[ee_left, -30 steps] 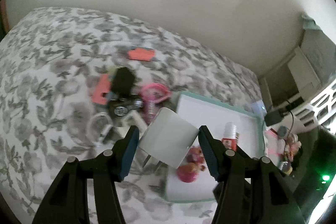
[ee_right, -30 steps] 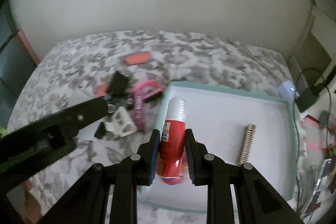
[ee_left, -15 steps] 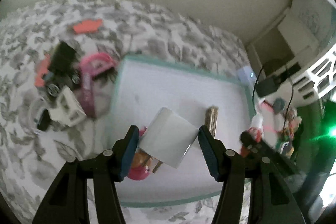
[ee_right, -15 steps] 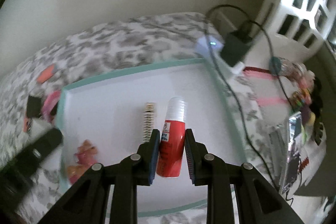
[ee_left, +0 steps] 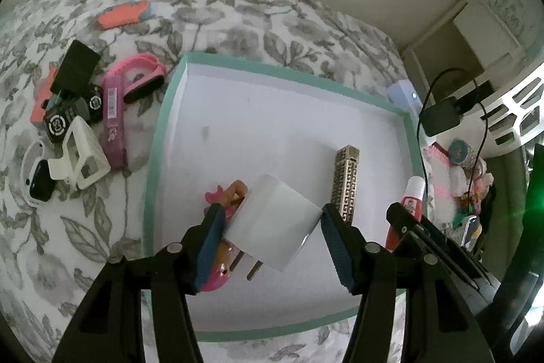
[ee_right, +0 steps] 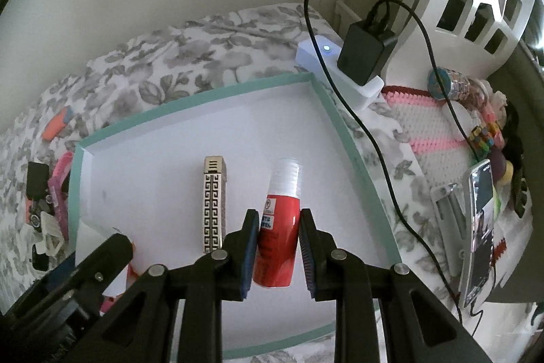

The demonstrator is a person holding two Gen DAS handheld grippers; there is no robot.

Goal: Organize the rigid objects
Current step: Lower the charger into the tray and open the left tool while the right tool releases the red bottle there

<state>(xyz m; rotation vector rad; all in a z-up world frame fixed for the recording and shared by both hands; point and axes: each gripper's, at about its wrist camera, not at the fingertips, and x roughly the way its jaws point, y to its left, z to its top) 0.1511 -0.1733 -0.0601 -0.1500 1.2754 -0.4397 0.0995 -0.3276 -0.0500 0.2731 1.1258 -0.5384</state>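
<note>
My left gripper [ee_left: 270, 227] is shut on a white plug adapter [ee_left: 275, 227], prongs down, held over the near left part of the white tray with a teal rim [ee_left: 153, 159]. A pink doll figure [ee_left: 221, 261] lies in the tray under it. My right gripper [ee_right: 277, 242] is shut on a red bottle with a white cap [ee_right: 277, 237], low over the tray's [ee_right: 353, 159] right side; it also shows in the left wrist view [ee_left: 409, 206]. A gold patterned bar [ee_right: 214, 206] lies in the tray beside the bottle.
Left of the tray on the floral bedspread lie a pink strap [ee_left: 115, 114], black chargers [ee_left: 73, 91], a white holder [ee_left: 83, 159] and an orange piece [ee_left: 124, 14]. Right of the tray are a power strip with a black charger [ee_right: 367, 56], a cable, a phone [ee_right: 479, 233] and clutter.
Both grippers swung right from the pile to over the tray. The red bottle moved down near the tray's right edge. The adapter now hangs above the doll.
</note>
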